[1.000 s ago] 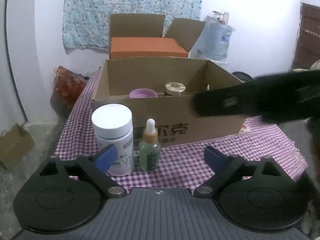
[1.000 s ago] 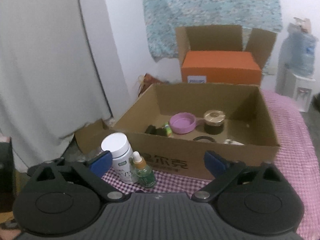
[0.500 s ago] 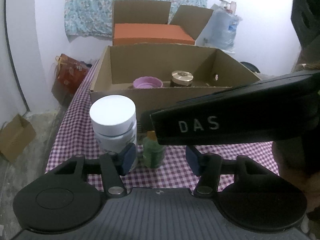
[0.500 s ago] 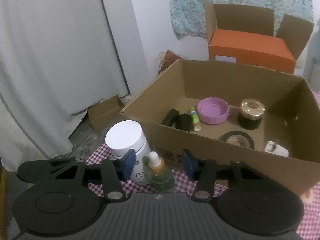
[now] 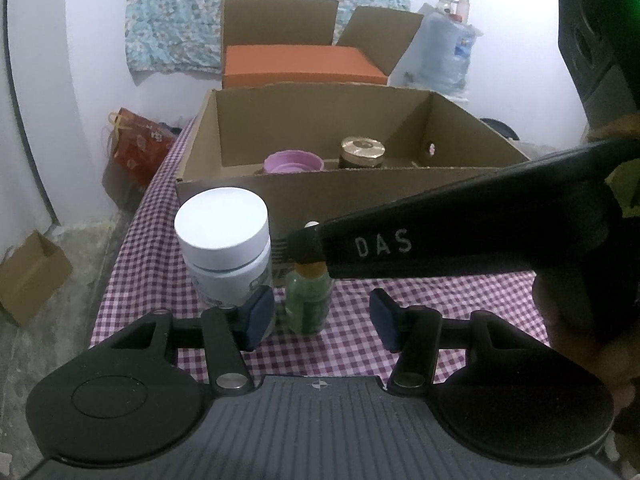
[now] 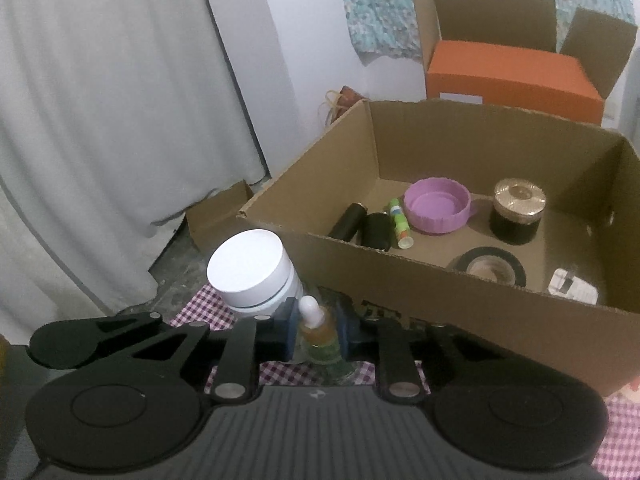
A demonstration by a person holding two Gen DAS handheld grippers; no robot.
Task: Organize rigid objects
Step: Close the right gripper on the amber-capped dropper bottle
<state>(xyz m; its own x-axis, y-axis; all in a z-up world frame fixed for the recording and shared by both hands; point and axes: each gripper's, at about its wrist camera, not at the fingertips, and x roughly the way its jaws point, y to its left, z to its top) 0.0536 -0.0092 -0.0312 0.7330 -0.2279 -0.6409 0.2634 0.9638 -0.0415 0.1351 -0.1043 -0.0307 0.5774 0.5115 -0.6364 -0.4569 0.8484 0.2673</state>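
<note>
A small green dropper bottle [image 6: 318, 334] stands on the checked tablecloth beside a white-lidded jar [image 6: 252, 268], in front of the open cardboard box [image 6: 440, 288]. My right gripper [image 6: 315, 326] is closing on the dropper bottle, and its blue pads touch the bottle's shoulders on both sides. In the left wrist view its black finger [image 5: 440, 244] reaches across to the dropper bottle [image 5: 308, 304]. My left gripper [image 5: 322, 320] sits just short of the bottle, half open, holding nothing. Its left pad overlaps the base of the white jar [image 5: 224, 240].
The box holds a purple lid [image 6: 438, 210], a gold-capped dark jar [image 6: 518, 210], a tape roll [image 6: 490, 268], two black tubes and a green stick. Behind it an orange box [image 5: 304, 66] sits in another carton. A curtain [image 6: 100, 120] hangs left; a water jug [image 5: 448, 56] stands right.
My right gripper has come down and forward to the dropper bottle and narrowed its jaws onto it. My left gripper's jaws have narrowed from wide to half open.
</note>
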